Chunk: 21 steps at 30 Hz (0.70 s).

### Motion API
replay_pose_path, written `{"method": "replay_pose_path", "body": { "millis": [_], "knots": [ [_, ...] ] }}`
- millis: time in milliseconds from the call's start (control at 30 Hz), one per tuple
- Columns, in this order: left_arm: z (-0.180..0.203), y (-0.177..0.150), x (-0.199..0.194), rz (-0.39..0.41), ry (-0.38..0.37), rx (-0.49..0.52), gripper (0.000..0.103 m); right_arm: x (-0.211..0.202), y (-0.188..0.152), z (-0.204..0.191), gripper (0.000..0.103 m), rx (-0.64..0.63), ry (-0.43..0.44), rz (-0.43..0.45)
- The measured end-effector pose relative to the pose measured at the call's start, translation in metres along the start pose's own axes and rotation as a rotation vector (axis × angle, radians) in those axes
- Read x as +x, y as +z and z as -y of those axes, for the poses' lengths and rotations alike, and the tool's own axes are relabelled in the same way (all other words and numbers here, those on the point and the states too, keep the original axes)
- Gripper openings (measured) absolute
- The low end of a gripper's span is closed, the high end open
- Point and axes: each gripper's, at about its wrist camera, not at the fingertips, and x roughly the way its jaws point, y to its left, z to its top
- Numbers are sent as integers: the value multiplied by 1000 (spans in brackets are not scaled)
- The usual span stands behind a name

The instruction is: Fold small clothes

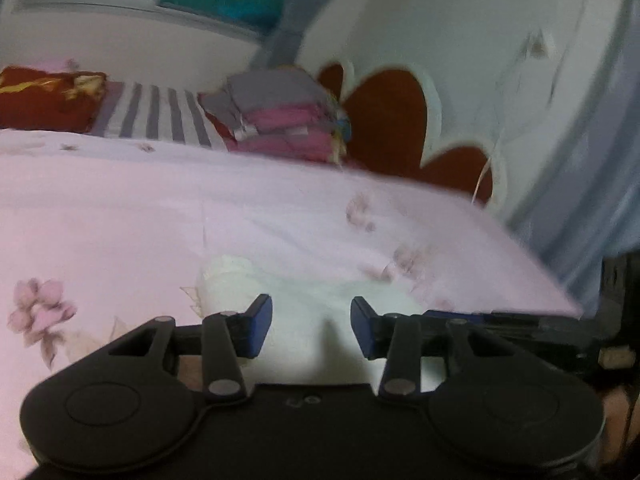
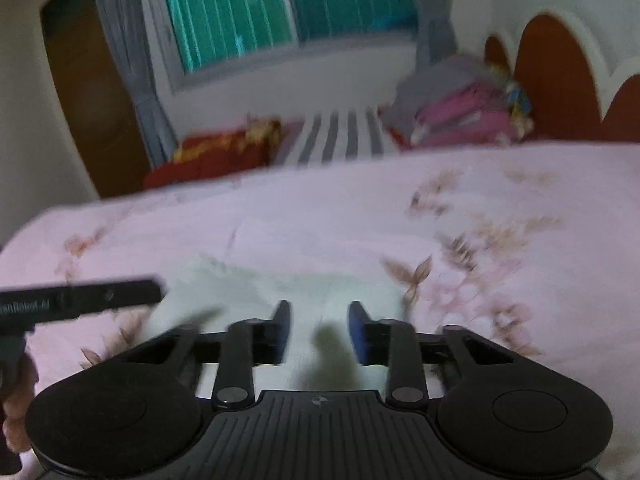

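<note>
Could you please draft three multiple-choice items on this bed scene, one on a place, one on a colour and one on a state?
1. Where does the white garment lie?
A. on the pink floral bedsheet, just ahead of both tongs
B. on top of the folded stack
C. on the striped pillow

2. What colour are the panels of the headboard?
A. green
B. dark red
C. black

3. How do the left tongs and right tongs stand?
A. both clamped on the garment
B. one clamped, one hidden
C. both with jaws apart, gripping nothing

Answers: 1 A, since the white cloth rests flat on the sheet before the jaws in both wrist views. 2 B, since the scalloped panels behind the folded stack are dark red with white edging. 3 C, since each wrist view shows a clear gap between its blue pads with only cloth lying beyond.
</note>
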Motion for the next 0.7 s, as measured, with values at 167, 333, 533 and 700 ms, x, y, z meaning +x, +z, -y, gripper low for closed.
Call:
{"method": "replay_pose_path", "body": {
  "millis": [167,333,533,700],
  "knots": [
    [-4,-4,16,-85,24,27,40,37,-10,18,26,5,-106,-93],
    [4,-17,-30,-10,22,52,40,4,-9,15,27,-28,-116,-58],
    [11,-63,-85,-10,30,-5,40,-56,-38,-6,27,-47,24,-66],
    [12,-92,-97,-58,74,-53,40,-86,-77,-12,32,12,42,-118]
  ]
}}
